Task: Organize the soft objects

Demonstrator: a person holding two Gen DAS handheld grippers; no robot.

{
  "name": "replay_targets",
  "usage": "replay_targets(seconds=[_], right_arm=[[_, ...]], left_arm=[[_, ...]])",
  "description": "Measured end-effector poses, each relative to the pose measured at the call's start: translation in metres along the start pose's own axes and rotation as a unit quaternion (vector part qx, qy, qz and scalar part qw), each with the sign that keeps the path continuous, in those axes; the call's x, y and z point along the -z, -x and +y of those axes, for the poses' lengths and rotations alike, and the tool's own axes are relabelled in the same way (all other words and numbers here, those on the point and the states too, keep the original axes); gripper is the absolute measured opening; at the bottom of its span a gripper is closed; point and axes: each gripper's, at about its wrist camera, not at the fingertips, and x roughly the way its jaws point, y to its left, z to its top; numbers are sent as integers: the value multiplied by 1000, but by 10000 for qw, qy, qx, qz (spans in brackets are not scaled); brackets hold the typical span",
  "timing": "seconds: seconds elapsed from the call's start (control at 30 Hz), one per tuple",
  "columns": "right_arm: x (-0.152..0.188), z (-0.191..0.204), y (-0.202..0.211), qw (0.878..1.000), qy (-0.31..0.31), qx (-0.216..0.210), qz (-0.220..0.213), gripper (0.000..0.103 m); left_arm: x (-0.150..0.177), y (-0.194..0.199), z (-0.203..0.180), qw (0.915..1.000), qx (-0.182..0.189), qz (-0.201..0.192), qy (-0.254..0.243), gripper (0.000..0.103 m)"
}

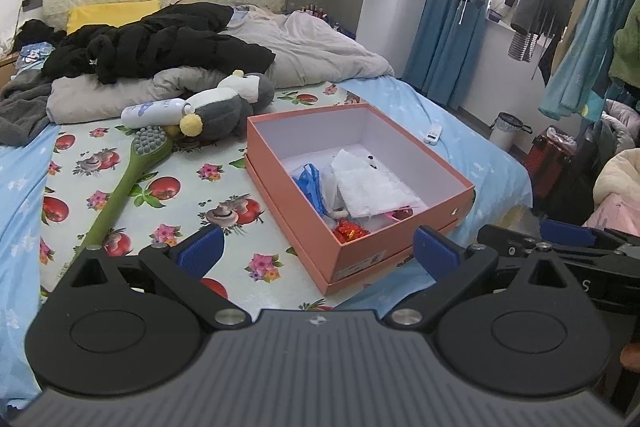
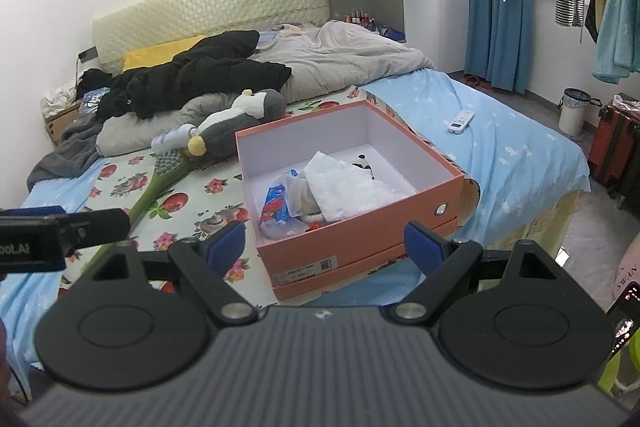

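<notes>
Both my grippers hang above the bed's near edge, jaws spread wide and gripping nothing: left gripper [image 1: 316, 253], right gripper [image 2: 325, 247], each with two ribbed blue pads. The left unit's body, seen from the right wrist, reads "OOLAI" in white, cut off at the frame edge. One salmon-pink cardboard box [image 2: 416, 219] sits open on the fruit-and-flower print sheet [image 1: 192, 195], nested in its lid; a white sticker on the near wall reads "245", the rest too small. Inside: one quilted white paper towel [image 2: 340, 187], a crumpled blue-and-red printed plastic packet [image 2: 276, 205], red foil scraps. One grey-and-white plush penguin [image 1: 232, 103] with a yellow pompom foot lies beyond the box, beside one white bottle [image 1: 156, 111] and one green long-handled brush [image 1: 128, 179] with grey nubs. One white remote [image 2: 461, 121] rests on the pale blue sheet.
</notes>
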Motion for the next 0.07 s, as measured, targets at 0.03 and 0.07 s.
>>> replay_targets(seconds=[0.03, 0.07], right_arm=[[0, 0, 0, 10000, -3, -5, -9, 88], [-2, 0, 1, 10000, 2, -7, -20, 88]], left_arm=[[0, -1, 0, 10000, 9, 2, 13, 102], [-1, -1, -1, 10000, 23, -13, 14, 102]])
